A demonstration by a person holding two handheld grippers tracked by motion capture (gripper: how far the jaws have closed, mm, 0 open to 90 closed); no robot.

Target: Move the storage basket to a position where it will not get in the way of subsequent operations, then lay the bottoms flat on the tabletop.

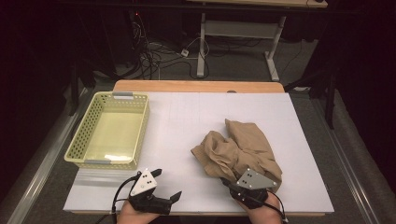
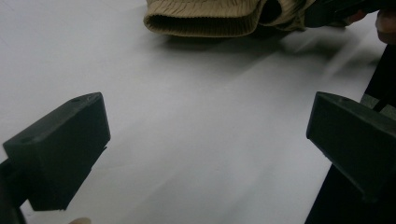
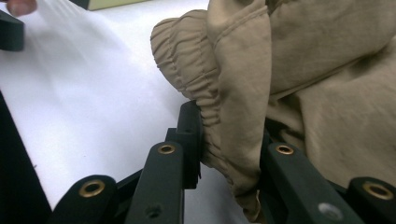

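One garment (image 1: pixel 238 150): crumpled near the table's (image 1: pixel 187 121) front right edge, outside the basket (image 1: pixel 109 130) (likely its goal).
Right gripper (image 3: pixel 229 140): pinching its elastic hem.
Left gripper (image 2: pixel 205 149): spread, empty.
Left: lift, carry, drop.

We saw that each claw was matte black plastic: the left claw (image 1: pixel 167 185) carried a pale grey three-cornered plate dotted with small dark holes, and the right claw (image 1: pixel 228 181) bore a darker grey one. Black cables trailed from both. Brass-ringed screw holes marked the right claw's linkage arms.
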